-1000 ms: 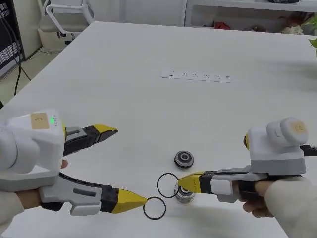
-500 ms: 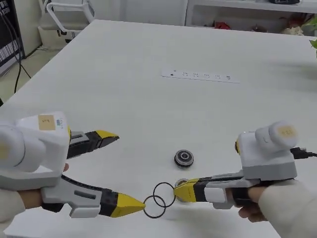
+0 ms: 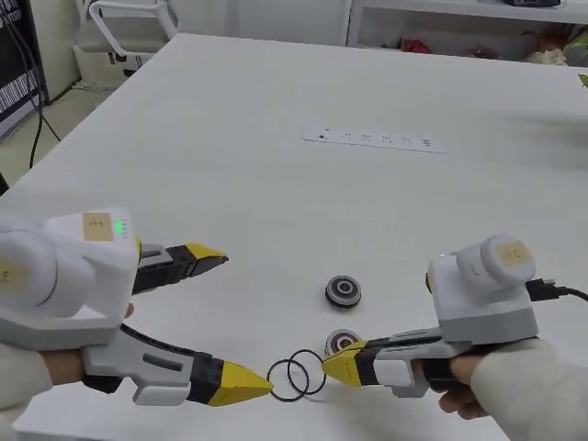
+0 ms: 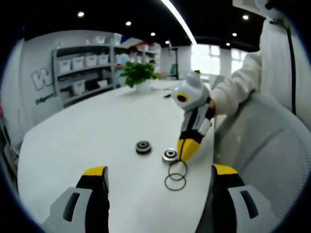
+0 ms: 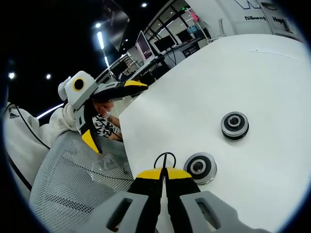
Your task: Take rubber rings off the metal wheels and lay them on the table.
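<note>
I hold a claw in each hand over a white tabletop. My right claw is closed, its yellow tips pressed together, and they pinch the edge of a thin black rubber ring; in the right gripper view a small loop of it pokes out just past the tips. I cannot tell whether this ring is lifted or lies flat. It overlaps a second ring, which lies on the tabletop near the front edge, just beside the lower tip of my left claw. That claw is spread wide and has nothing in it. Two small round metal wheels sit just beyond the rings. The near wheel is right beside my right claw's tips and partly hidden behind them. The far wheel stands a little apart, further from me. Well beyond them a white power strip lies across the tabletop.
</note>
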The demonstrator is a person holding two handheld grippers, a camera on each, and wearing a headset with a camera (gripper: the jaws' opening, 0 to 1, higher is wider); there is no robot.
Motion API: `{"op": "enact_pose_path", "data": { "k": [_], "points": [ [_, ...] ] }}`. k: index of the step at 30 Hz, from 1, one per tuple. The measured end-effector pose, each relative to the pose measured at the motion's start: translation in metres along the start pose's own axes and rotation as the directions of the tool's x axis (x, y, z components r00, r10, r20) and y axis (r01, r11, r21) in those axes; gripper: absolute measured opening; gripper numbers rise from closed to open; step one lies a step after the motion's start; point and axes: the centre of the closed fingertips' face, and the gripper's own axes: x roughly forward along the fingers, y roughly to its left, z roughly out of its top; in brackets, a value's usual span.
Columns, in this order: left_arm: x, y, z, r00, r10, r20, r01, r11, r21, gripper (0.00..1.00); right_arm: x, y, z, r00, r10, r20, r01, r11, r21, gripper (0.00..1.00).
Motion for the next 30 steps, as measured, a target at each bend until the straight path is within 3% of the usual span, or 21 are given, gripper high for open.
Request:
{"op": "enact_pose_path", "data": {
  "k": [17, 30],
  "points": [
    [-0.001, 0.0, 0.0, 1.0, 0.002, 0.004, -0.002, 1.0, -0.011, 0.87, -0.005, -0.01, -0.004, 0.999, -0.04, -0.02, 0.04, 0.999, -0.01, 0.07],
    [-0.001, 0.0, -0.001, 1.0, 0.0, -0.002, 0.0, 1.0, -0.014, 0.86, -0.011, -0.016, 0.002, 0.9984, -0.056, 0.004, 0.056, 0.998, -0.001, 0.07]
  ]
}}
